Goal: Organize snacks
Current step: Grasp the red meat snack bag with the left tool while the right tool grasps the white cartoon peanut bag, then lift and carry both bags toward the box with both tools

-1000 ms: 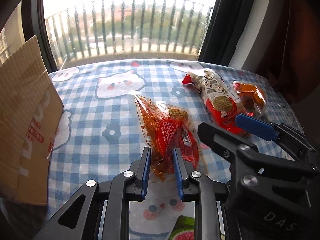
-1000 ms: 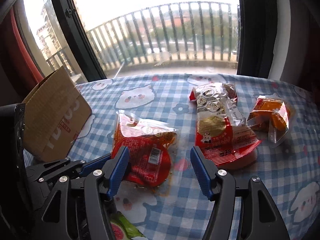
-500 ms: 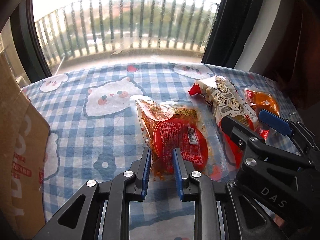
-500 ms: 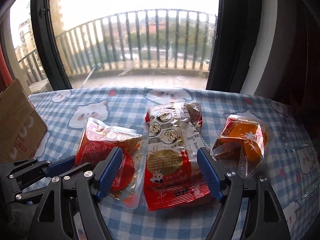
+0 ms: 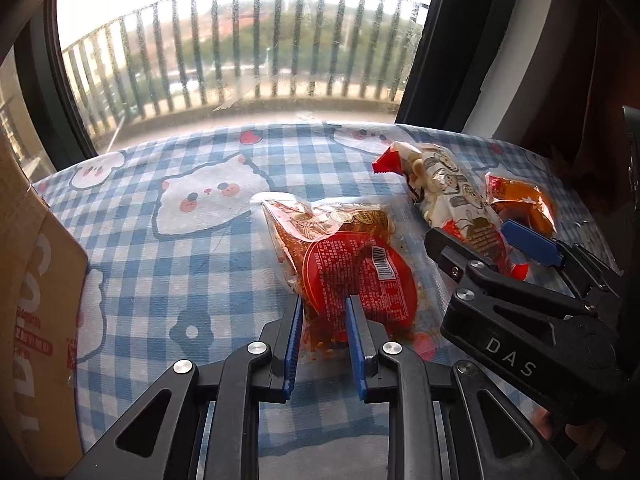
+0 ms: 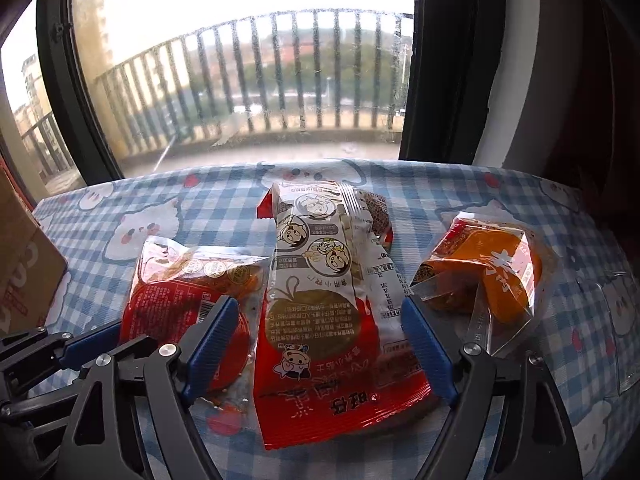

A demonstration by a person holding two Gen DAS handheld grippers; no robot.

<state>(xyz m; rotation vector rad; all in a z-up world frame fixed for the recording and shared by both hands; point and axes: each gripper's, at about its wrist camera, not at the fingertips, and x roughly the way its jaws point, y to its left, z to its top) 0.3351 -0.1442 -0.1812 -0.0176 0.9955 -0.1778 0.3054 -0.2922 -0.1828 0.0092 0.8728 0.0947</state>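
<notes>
- A cardboard box (image 5: 36,320) stands at the far left edge of the counter (image 5: 168,272), which wears a blue-and-white checked cloth with cartoon animal faces
- The left gripper (image 5: 322,336) has its blue fingers (image 5: 294,332) drawn close on the near edge of the red packet (image 5: 344,268), pinching the crinkled plastic between them
- That red packet lies flat near the middle of the counter; its long axis runs from the near end in the fingers away toward the window, leaning a little left, with the clear end holding orange bits farthest away
- The right gripper (image 6: 320,344) is spread wide, its fingers (image 6: 208,340) lying either side of the long red-and-white snack bag (image 6: 332,312) without pressing it; whether they touch its edges I cannot tell
- This long bag lies just right of the red packet, lengthwise toward the window, red end nearest the gripper, white printed end farthest
- The orange packet (image 6: 492,276) sits just right of the long bag, tilted, its clear corner pointing toward the right finger
- Beyond the counter a window shows a balcony railing (image 6: 280,80)
</notes>
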